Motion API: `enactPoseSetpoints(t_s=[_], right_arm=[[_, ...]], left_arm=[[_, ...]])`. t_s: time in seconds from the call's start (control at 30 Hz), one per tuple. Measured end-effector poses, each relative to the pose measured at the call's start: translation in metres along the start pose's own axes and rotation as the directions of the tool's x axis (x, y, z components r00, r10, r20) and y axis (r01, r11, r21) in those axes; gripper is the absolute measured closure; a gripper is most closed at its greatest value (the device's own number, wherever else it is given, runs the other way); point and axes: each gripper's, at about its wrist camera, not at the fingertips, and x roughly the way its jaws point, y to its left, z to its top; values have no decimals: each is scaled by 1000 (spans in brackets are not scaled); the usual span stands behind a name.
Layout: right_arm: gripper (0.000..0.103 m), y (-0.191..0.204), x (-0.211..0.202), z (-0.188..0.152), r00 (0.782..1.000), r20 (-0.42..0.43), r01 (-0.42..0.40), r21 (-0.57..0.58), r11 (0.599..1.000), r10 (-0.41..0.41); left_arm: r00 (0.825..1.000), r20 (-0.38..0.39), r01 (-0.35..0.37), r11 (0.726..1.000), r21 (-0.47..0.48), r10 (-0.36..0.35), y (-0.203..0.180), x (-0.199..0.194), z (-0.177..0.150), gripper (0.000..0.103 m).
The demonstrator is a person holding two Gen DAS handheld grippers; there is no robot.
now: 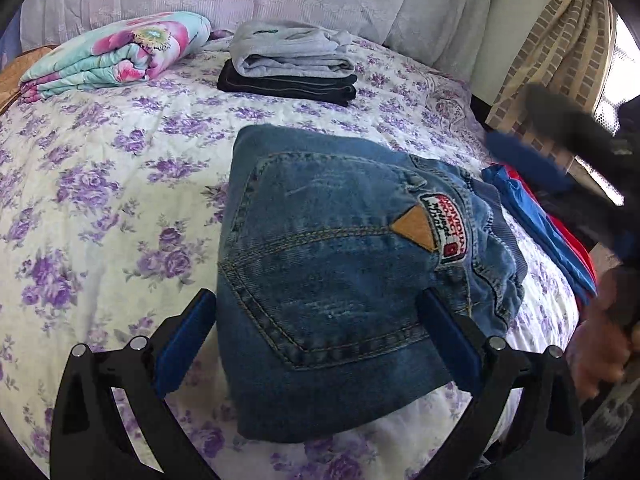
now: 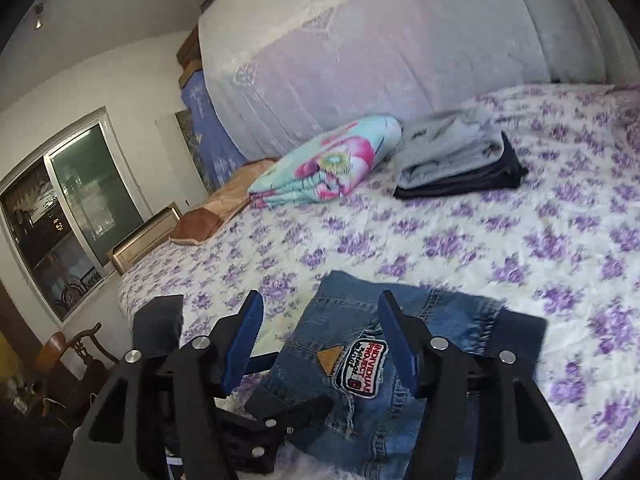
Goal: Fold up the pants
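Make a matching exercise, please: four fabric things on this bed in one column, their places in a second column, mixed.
Things:
1. folded jeans
2. grey garment
3. dark pants
4. floral blanket

Places:
A. bottom of the far stack
B. far left, by the headboard
C. nearest, between the left gripper fingers
D. top of the far stack

Pairs: 1-C, 2-D, 3-A, 4-B

The jeans lay folded into a compact packet on the bedspread, near its front edge. They were blue denim, with a back pocket facing up. A tan triangle patch and a white label with red letters sat at the pocket's corner beside the waistband.
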Motion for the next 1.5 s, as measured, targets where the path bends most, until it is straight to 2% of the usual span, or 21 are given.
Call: enactPoseSetpoints(t_s=[0.03,0.07,0.1,0.13,0.2,0.33,0.43,0.47,0.5,0.57,0.67,0.77,0.83,0.9,1.03,1.1,1.17,1.27,1.33,1.4,1.5], right_arm=[[44,-15,17,-4,998,-51,39,46,998,-37],[57,-32,32,-10,994,-83,78,56,995,-74],[88,-40,37,-13,989,-73,128,23,992,-126],[98,-49,39,-13,986,-59,156,14,988,-155],[103,-63,37,-9,992,-78,105,100,989,-98],[103,-42,31,-10,990,-79,124,56,991,-119],[75,-14,1,-12,992,4,129,-17,991,-129],[52,-4,-11,-14,986,49,161,-53,986,-158],[43,2,-19,-14,980,81,189,-84,978,-182],[43,10,-27,-20,971,99,228,-137,964,-216],[43,-11,-13,-32,955,22,297,-126,947,-296],[42,-31,-5,-48,959,55,283,-133,950,-278],[42,-26,-5,-44,955,43,298,-143,944,-294],[33,-20,-5,-43,959,50,284,-175,943,-280],[29,-11,-35,-48,955,136,286,-160,945,-266],[19,-15,-54,-50,939,174,322,-130,938,-298],[17,-29,-65,-50,928,174,346,-74,935,-330],[13,-66,-53,-54,948,61,311,50,949,-313],[9,-92,-37,-62,975,-11,221,157,962,-223],[4,-109,-29,-68,990,-15,139,243,960,-140],[3,-106,-32,-69,991,0,133,244,961,-137]], left_arm=[[1000,-11,4,1000,0,-4,0,7,0,4],[999,-31,23,1000,-9,-24,3,14,1,4],[996,-63,64,997,-44,-66,8,24,2,4],[990,-83,107,990,-93,-115,16,34,3,4],[986,-81,137,985,-108,-146,19,43,9,4],[992,-66,102,992,-79,-107,12,37,9,4],[994,-23,103,988,-112,-106,24,9,10,4],[997,9,77,991,-109,-77,27,-2,10,4],[998,51,47,994,-102,-42,29,-15,12,4],[994,107,-15,996,-87,24,32,-32,18,4],[991,66,-115,991,-75,120,33,-15,26,4],[992,4,-125,988,-95,126,39,23,18,4],[991,14,-132,985,-110,134,42,24,15,4],[987,15,-156,984,-83,157,40,19,18,4],[974,67,-212,976,-46,215,27,-2,16,4],[961,103,-258,966,-14,258,18,-12,16,4],[950,150,-276,961,0,273,11,-23,16,4],[944,166,-293,956,26,285,4,-22,17,4],[941,121,-325,944,61,316,2,-3,13,4],[939,138,-323,945,45,314,6,3,7,4],[949,121,-297,955,27,291,11,2,8,4]])
